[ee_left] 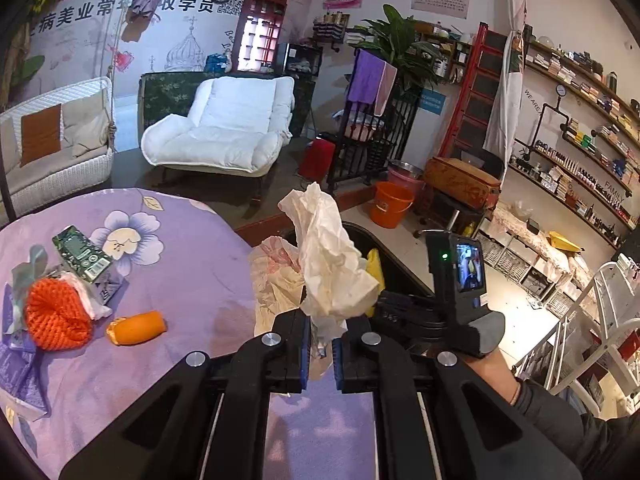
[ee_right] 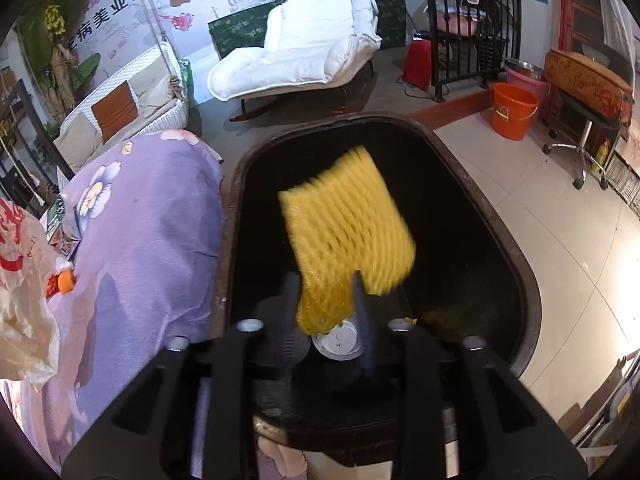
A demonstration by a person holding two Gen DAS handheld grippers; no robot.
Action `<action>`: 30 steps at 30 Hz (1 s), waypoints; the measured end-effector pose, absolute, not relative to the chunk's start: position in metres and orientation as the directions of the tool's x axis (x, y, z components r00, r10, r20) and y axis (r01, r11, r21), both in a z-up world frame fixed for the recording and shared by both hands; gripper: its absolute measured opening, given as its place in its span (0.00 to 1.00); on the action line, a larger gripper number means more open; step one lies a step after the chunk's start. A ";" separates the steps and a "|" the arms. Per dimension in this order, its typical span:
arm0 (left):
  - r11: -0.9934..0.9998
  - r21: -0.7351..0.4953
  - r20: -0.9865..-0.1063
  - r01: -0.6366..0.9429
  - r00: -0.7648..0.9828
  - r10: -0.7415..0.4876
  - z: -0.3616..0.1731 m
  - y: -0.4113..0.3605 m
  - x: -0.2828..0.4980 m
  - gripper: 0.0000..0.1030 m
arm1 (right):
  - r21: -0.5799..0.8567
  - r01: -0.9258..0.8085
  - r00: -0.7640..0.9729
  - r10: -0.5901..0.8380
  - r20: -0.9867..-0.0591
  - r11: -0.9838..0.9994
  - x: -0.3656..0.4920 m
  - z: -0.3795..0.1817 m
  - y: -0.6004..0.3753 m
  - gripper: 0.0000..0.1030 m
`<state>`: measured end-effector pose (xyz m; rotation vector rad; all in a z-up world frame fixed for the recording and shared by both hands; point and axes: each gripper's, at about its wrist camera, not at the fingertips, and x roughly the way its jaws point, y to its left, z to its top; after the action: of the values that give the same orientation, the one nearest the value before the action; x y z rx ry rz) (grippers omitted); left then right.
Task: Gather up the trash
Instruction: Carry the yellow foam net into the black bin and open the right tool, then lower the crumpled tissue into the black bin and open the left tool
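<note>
Left wrist: left claw [ee_left: 320, 344] pinching crumpled white paper [ee_left: 332, 256] above counter [ee_left: 192, 280] edge, near black bin [ee_left: 400, 256]; orange peel [ee_left: 136, 328] lying on counter; right wrist: right claw [ee_right: 326, 300] parted over bin [ee_right: 500, 220], blurred yellow foam net [ee_right: 348, 216] hanging between fingers, contact unclear.

Yellow foam net [ee_right: 348, 220] between parted hand-held gripper [ee_right: 326, 292] fingers, over black bin [ee_right: 500, 216].

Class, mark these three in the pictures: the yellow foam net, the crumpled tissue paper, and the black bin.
yellow foam net [ee_right: 348, 216], right wrist view, middle of its mesh.
crumpled tissue paper [ee_left: 328, 256], left wrist view, centre of the white wad.
black bin [ee_right: 516, 256], right wrist view, right-hand rim.
</note>
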<state>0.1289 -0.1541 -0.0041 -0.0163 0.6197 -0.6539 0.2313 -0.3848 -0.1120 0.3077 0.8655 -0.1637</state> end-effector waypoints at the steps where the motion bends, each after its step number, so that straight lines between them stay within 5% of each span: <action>1: 0.795 -0.208 -0.535 0.569 0.614 -0.580 -0.003 -0.157 0.131 0.09 | 0.194 0.276 0.638 -0.029 -0.769 0.941 0.230 -0.113 -0.385 0.63; 17: 0.704 -0.333 -0.592 0.627 0.442 -0.674 -0.019 -0.242 0.183 0.09 | 0.210 0.371 0.714 -0.133 -0.687 0.904 0.139 -0.082 -0.414 0.68; 30: 0.701 -0.304 -0.666 0.645 0.382 -0.640 -0.043 -0.292 0.201 0.09 | 0.195 0.402 0.701 -0.163 -0.694 0.895 0.110 -0.083 -0.422 0.72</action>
<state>0.2010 -0.2923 -0.0431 0.0064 0.8466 -0.8200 0.1102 -0.4215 -0.0832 0.3479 0.7304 -0.3215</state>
